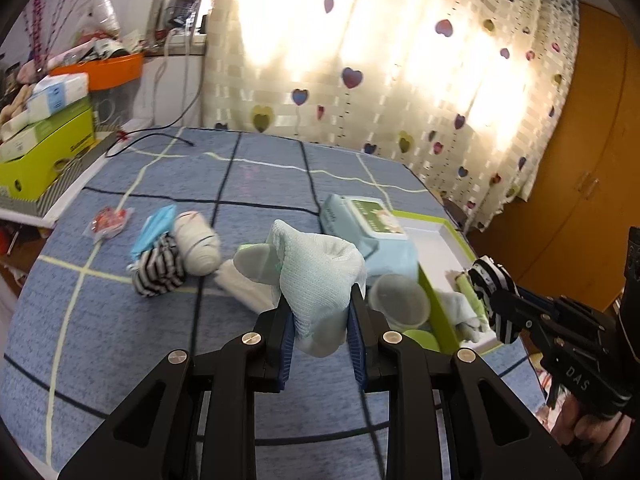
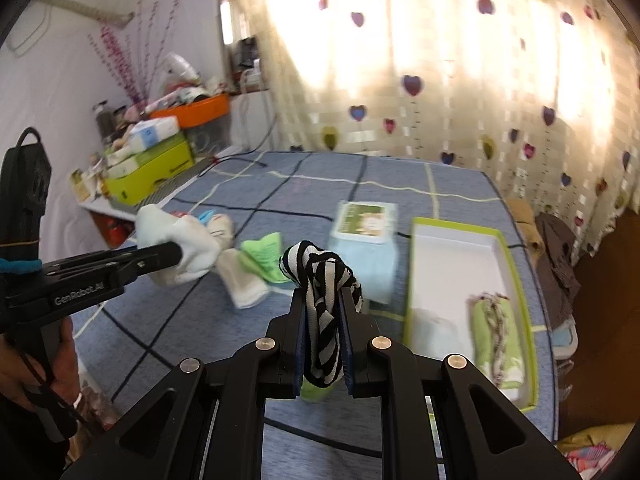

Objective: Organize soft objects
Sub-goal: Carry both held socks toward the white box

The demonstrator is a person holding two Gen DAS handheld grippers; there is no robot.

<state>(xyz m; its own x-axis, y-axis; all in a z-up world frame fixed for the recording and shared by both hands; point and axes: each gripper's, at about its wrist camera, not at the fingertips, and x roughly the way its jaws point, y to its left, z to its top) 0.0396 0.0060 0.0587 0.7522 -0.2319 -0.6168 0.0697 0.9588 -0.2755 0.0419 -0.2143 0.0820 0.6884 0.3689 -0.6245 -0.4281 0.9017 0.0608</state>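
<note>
My left gripper [image 1: 320, 312] is shut on a pale mint sock [image 1: 316, 276], held above the blue checked bed; it also shows at the left of the right wrist view [image 2: 176, 256]. My right gripper [image 2: 325, 316] is shut on a black-and-white striped sock [image 2: 320, 300], seen at the right of the left wrist view [image 1: 496, 292] over the box. A green-rimmed white box [image 2: 516, 264] at the right holds a pale sock [image 2: 436, 336] and a green sock [image 2: 496, 332]. A striped sock [image 1: 158, 268], a white sock roll [image 1: 198, 242] and a green sock [image 2: 266, 256] lie on the bed.
A wet-wipes pack [image 1: 368, 228] lies beside the box. A round plastic lid [image 1: 400, 300] sits near the box's corner. A red packet [image 1: 108, 220] lies at the left. A cluttered shelf with a green box [image 1: 44, 152] stands beyond the bed's left edge. A heart curtain [image 1: 400, 60] hangs behind.
</note>
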